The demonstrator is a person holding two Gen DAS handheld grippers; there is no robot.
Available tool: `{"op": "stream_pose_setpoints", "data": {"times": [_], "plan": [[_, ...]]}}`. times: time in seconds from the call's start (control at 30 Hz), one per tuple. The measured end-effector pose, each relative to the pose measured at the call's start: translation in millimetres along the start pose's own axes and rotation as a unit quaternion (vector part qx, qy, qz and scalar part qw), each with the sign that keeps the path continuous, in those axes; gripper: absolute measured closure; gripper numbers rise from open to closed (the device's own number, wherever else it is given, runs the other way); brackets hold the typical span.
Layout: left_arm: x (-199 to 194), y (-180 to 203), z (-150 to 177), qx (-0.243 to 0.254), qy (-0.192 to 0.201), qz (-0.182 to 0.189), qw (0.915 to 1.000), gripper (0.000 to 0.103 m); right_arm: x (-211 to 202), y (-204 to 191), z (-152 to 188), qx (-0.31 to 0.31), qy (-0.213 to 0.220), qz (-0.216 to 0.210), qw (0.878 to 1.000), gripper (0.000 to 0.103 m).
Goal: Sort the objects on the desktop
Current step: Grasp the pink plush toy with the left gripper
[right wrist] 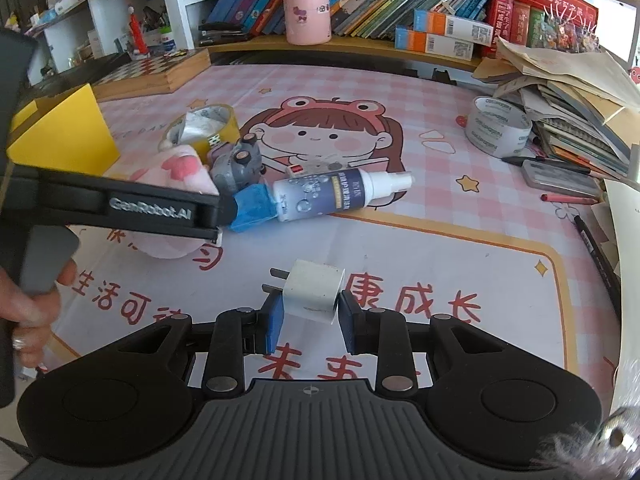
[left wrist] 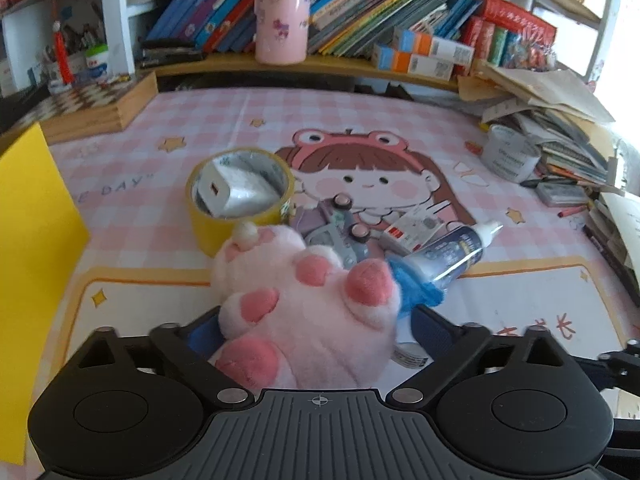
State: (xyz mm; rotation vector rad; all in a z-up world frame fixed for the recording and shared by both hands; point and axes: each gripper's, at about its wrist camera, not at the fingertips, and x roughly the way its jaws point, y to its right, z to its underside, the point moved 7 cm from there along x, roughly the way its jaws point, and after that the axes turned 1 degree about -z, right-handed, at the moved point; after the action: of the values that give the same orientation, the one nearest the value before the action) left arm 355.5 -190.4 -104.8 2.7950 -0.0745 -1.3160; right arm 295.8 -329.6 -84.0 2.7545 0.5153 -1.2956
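Both grippers: black plastic linkages, silver pivot screws, ribbed grey base with crosshair mark, blue pads. Left gripper [right wrist: 240, 212] side reads "GenRobot.AI". Hand [right wrist: 30, 316] wears a ring.

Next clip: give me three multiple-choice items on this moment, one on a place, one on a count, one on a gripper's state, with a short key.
1. Where does the pink canister stand?
A. on the shelf, before the books
B. on the chessboard
C. inside the yellow box

2. How many tape rolls lie on the desk mat?
A. one
B. two
C. four

3. What is the right gripper doing?
A. hanging open over the bare mat
B. shut on a red pen
C. shut on the white charger

Key:
1 A, it stands upright on the wooden shelf with the books behind it.
2 B, a yellow roll at the left and a grey roll at the right.
3 C, both pads press the charger's sides, its prongs pointing left.
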Motion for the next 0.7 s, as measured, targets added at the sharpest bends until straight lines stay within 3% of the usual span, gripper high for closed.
{"op": "stream_pose_setpoints", "data": {"times": [0.03,0.2,0.5,0.7], "plan": [[3,-3,2,-0.004,-0.005,-0.005,1.0,0.023,0,1,0,0.0,0.0,-0.001,1.0,0.076],[-4,-16,3,-0.026,-0.005,-0.006,0.9996,0.032,1,1,-2,-0.002,-0.004,-0.008,1.0,0.076],[-69,-53,13,-0.093,0.037,-0.015,0.9948,0.032,10,-21,-5,-0.012,-0.021,-0.054,0.998,0.076],[-108,-67,20,-0.113,0.07,-0.012,0.9911,0.032,5,-48,-8,-0.032,-0.011,-0.078,0.996,0.076]]}}
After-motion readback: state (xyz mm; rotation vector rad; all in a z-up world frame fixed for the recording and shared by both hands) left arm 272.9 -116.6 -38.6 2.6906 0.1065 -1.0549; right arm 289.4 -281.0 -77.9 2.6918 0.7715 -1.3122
